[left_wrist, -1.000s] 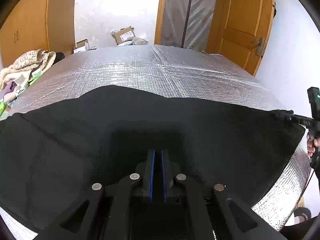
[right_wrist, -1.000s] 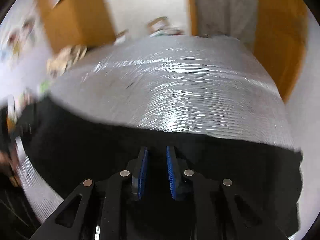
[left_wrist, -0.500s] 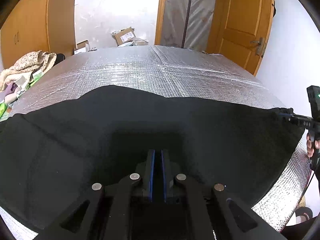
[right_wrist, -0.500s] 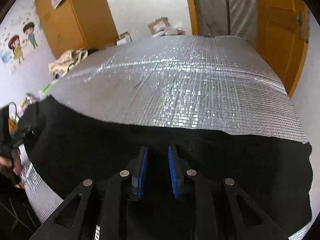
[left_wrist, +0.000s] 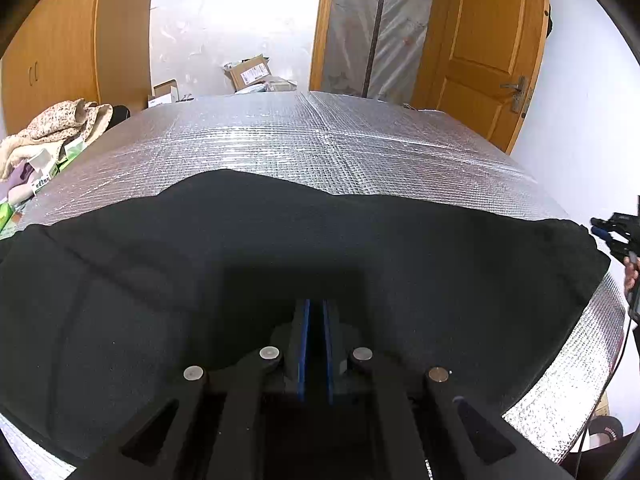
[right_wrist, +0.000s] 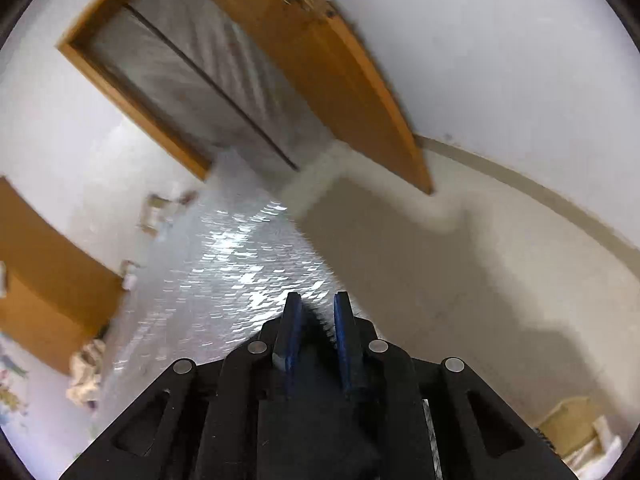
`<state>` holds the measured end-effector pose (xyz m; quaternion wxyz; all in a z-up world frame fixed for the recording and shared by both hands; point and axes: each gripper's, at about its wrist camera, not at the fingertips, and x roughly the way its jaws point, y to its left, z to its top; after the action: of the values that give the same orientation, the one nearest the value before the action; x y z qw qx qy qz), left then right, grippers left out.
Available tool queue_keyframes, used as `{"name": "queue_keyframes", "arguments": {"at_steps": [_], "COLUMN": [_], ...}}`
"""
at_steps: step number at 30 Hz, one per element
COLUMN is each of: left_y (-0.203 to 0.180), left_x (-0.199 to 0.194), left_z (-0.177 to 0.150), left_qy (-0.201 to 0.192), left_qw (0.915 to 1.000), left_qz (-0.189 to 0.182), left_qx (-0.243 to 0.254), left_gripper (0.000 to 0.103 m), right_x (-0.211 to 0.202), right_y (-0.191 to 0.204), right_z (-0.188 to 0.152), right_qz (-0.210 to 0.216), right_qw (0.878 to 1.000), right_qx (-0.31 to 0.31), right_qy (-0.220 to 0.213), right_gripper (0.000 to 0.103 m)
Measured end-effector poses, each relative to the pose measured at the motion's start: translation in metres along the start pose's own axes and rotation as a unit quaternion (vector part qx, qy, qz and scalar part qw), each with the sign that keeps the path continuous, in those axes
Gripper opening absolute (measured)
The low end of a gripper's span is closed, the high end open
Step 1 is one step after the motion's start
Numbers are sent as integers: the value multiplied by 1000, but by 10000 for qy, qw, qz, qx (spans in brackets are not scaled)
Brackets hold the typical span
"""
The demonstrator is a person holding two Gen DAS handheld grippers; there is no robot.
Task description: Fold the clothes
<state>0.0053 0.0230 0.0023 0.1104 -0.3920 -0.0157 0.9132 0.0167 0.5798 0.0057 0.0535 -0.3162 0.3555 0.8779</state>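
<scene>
Left wrist view has the black garment (left_wrist: 280,280) spread wide across the foil-covered worktop (left_wrist: 320,140), its far edge lying in a wavy line this side of the worktop's middle and its right corner reaching almost to the worktop's right edge. The left tongs (left_wrist: 315,316) sit low over the near hem, blue pads drawn nearly together with only a thin slit between them; dark cloth fills that slit, so they look to be pinching the hem, though black on black makes it hard to be sure. Out past the garment's right corner the right tongs (left_wrist: 612,232) hang in the air, clear of the cloth.

Right wrist view is smeared and tipped, showing door, wall and a slice of foil. The right tongs (right_wrist: 316,312) stand spread, nothing between the pads, no garment in sight.

Now the risks. With one side gripped at most, any pull from the left drags the whole garment askew over that slick foil instead of making a crease. The free right corner could slide off the worktop's right edge. The right tongs, swinging fast and pointed away from the garment, could come back blind and grab foil with the cloth, or catch two layers. And the wavy far edge means a crooked fold unless it's evened out.
</scene>
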Motion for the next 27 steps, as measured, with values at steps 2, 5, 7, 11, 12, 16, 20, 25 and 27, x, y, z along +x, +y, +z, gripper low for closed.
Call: {"name": "queue_keyframes", "arguments": {"at_steps": [2,5,7,11,12,16,20,25,27], "left_y": [-1,-2,-2,-1,-1,-1,-2,0,0], "left_x": [0,0,0,0,0,1,1,2,2], "left_z": [0,1,1,1,1,1,1,0,0], "left_qy": [1,6,8,4,3,-1,7,-3,-9], "left_qw": [10000,10000,10000,10000,10000,10000,10000,10000,10000], "left_qz": [20,37,35,22,17,9,32,-14,-25], "left_qx": [16,31,31,16,8,-8,26,-33,-46], "left_gripper": [6,6,6,6,6,6,6,6,6], "right_x": [-12,-10,-6,-2,-9,-15,-2,29,40], "right_y": [-1,-15,-26,-49,-54,-24,1,-4,-4], "right_z": [-6,-11,-14,-19,-17,-18,-22,-10,4], "right_qz": [238,211,136,-149,-403,-176,-167,-670,-893], "right_qw": [9997,9992,9982,9942,9922,9981,9998,9964,9950], "right_qx": [50,347,578,1059,1152,545,-127,-210,-184], "right_qy": [-55,-50,-34,-92,-250,-225,56,475,395], "right_gripper": [18,18,15,17,18,18,18,18,18]}}
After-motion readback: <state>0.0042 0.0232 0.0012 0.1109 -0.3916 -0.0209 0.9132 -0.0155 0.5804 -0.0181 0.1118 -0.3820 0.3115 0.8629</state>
